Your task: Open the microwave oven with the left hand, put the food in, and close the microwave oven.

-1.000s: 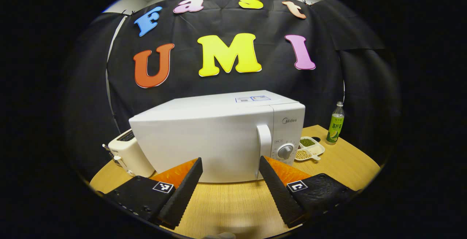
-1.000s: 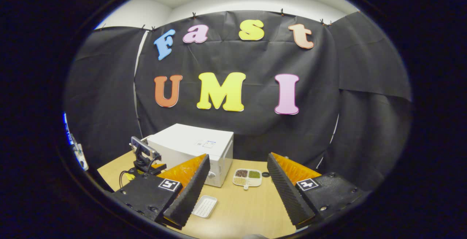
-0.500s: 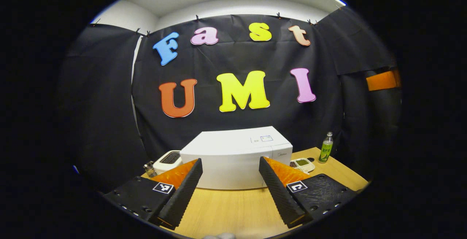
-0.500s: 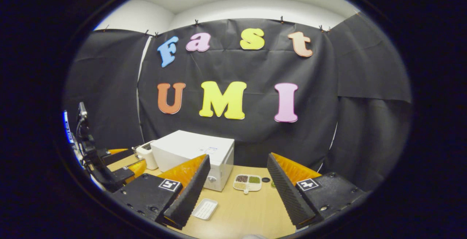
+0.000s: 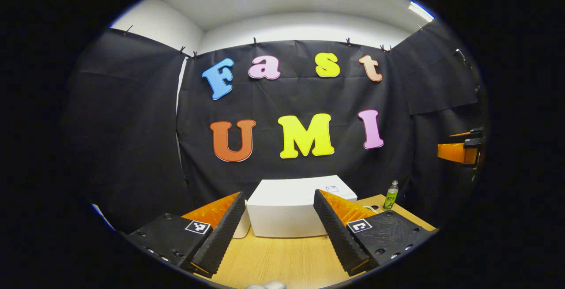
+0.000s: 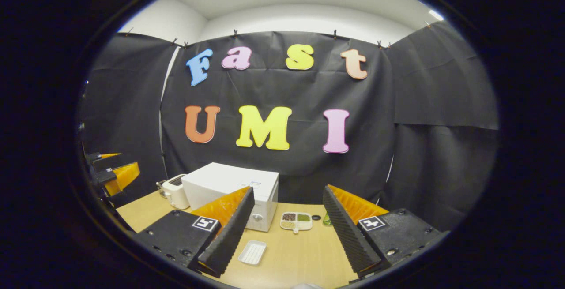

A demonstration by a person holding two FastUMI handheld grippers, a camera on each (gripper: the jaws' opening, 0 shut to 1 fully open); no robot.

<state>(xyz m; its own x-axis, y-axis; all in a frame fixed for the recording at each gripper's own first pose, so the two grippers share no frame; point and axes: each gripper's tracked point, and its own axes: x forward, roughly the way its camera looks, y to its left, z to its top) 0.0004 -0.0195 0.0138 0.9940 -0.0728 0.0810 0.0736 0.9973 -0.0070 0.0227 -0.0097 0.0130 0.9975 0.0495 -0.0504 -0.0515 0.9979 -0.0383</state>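
Observation:
The white microwave stands at the back of the wooden table, its door shut. My left gripper is held well back from it, open and empty, with the microwave framed between its fingers. In the right gripper view the microwave sits left of centre, and a divided dish of beans lies to its right. My right gripper hovers open and empty above the table, short of the dish. Each gripper also appears at the other view's edge: the right gripper and the left gripper.
A white toaster stands left of the microwave. A small white ridged tray lies on the table in front of the microwave. A green bottle stands at the table's back right corner, near a small dark disc.
The left gripper has drawn back and tilted up from close to the microwave's door handle, so the microwave looks far smaller. The right gripper has shifted slightly. Both stay open.

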